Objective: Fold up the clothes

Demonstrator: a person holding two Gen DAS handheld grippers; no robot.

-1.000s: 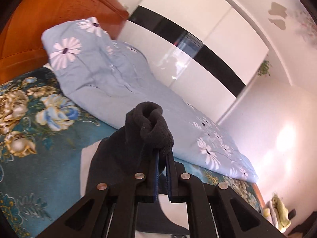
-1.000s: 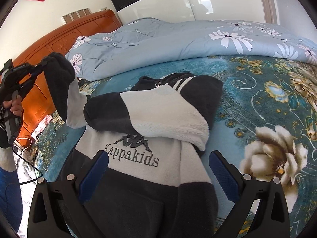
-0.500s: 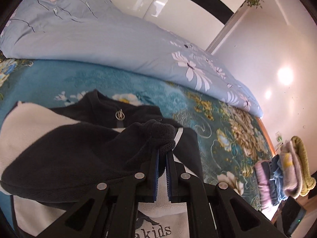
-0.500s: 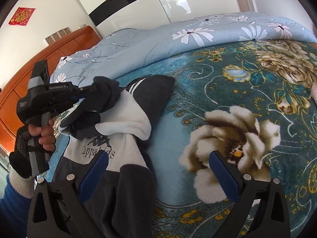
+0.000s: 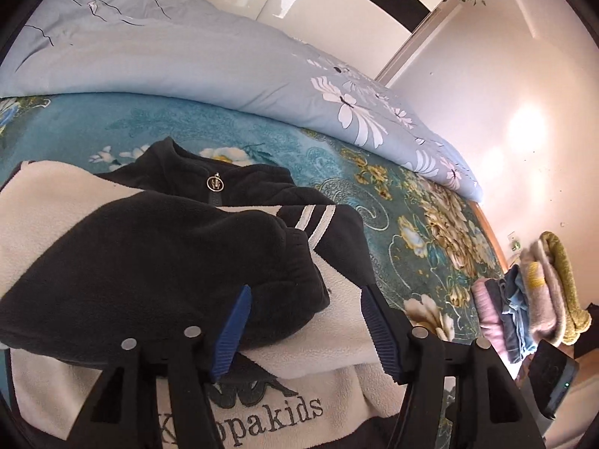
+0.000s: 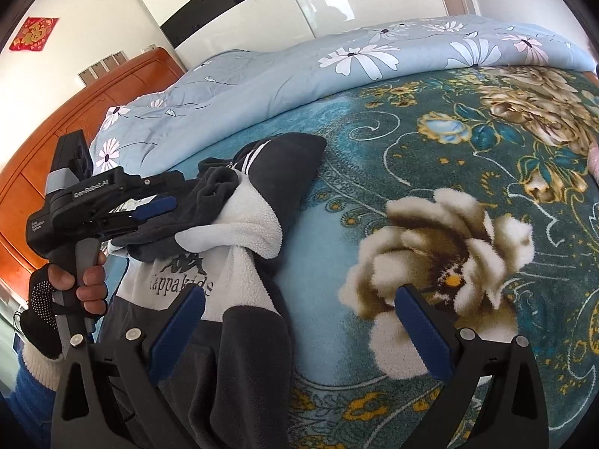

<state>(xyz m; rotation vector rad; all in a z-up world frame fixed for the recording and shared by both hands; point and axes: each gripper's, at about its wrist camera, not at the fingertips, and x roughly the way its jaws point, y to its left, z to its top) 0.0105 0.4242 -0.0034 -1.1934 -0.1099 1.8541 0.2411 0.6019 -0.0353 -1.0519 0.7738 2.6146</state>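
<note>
We bring the dark sleeve (image 5: pixel 161 262) across the sweatshirt (image 5: pixel 329 385) on the bed (image 6: pixel 449 157). L hand-held gripper (image 5: pixel 303 321) jaws now opening, cuff between, unpinched; sleeve fold done. R hand-held gripper (image 6: pixel 299 331) released, empty.

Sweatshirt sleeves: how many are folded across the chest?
2. The dark sleeve lies on top, its cuff between the opening left gripper; the white sleeve lies beneath it.

Home bedroom: big bed (image 6: pixel 468 157) w/ flower blanket, blue quilt (image 6: pixel 299 75), wood headboard (image 6: pixel 48 142), wardrobe (image 6: pixel 262 7), pile of folded clothes (image 5: pixel 524 299).
</note>
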